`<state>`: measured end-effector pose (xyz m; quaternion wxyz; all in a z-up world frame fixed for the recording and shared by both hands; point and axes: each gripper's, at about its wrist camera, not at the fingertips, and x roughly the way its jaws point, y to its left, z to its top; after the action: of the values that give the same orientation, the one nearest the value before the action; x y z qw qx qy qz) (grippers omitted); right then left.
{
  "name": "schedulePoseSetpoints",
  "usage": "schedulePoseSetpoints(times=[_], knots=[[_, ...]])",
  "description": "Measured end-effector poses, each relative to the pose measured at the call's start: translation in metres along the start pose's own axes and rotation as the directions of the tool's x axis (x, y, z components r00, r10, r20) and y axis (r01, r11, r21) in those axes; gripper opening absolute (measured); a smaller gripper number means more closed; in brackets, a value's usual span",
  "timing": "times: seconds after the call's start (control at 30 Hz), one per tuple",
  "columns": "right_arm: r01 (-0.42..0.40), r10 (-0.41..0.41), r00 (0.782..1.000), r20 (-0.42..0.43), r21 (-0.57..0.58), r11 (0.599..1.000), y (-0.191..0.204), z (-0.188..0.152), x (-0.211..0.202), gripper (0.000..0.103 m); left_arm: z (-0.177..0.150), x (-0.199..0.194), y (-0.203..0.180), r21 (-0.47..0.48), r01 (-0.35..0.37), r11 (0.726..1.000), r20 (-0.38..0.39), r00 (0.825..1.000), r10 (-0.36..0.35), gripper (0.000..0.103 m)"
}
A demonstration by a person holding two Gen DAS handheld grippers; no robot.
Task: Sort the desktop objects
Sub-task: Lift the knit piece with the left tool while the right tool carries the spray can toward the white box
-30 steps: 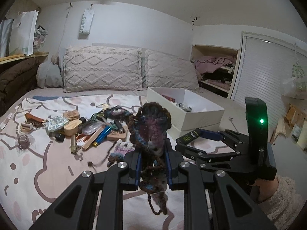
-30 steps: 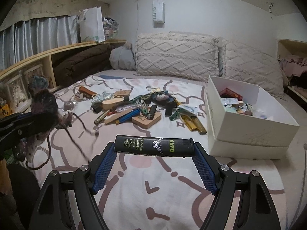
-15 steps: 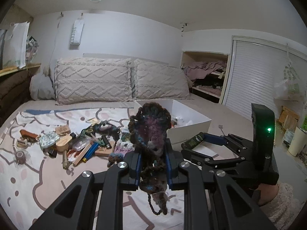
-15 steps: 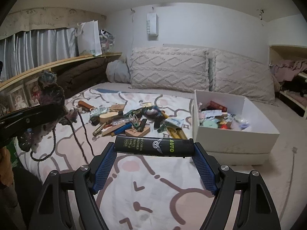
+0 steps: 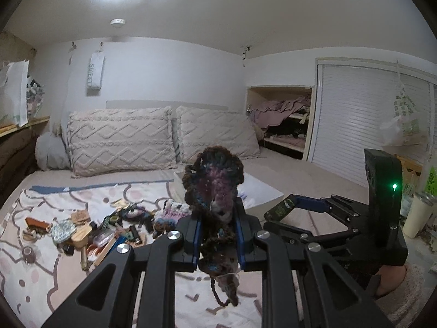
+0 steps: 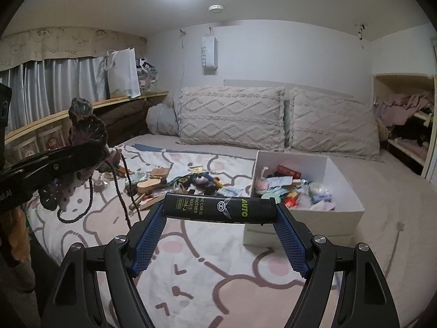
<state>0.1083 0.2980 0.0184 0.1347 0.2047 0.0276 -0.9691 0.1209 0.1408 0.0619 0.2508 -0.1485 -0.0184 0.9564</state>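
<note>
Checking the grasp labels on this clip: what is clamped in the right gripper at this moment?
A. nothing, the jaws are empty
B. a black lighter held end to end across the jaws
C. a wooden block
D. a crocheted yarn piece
B: in the right wrist view the right gripper holds the black lighter lengthwise between its blue pads, while the crocheted yarn piece sits in the left gripper.

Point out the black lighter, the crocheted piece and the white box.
black lighter point(image 6: 220, 208): right wrist view, middle of its body.
crocheted piece point(image 5: 215, 188): left wrist view, purple centre.
white box point(image 6: 308, 220): right wrist view, near wall.
</note>
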Motion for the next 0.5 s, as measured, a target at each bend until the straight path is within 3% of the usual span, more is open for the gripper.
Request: schedulePoseSetpoints(times=[0.27,0.5], knots=[[0.006,-0.006,1.0,0.0,-0.043,0.999,-0.014,0.028,-0.008,0.08,0.04,0.017,-0.019,-0.019,0.031,0.999,0.038,0.999,-0.031,0.02],[0.009,-0.009,1.0,0.012,-0.034,0.999,-0.039,0.052,-0.009,0.08,0.07,0.047,-0.039,0.017,0.049,0.999,0.016,0.999,-0.049,0.02]])
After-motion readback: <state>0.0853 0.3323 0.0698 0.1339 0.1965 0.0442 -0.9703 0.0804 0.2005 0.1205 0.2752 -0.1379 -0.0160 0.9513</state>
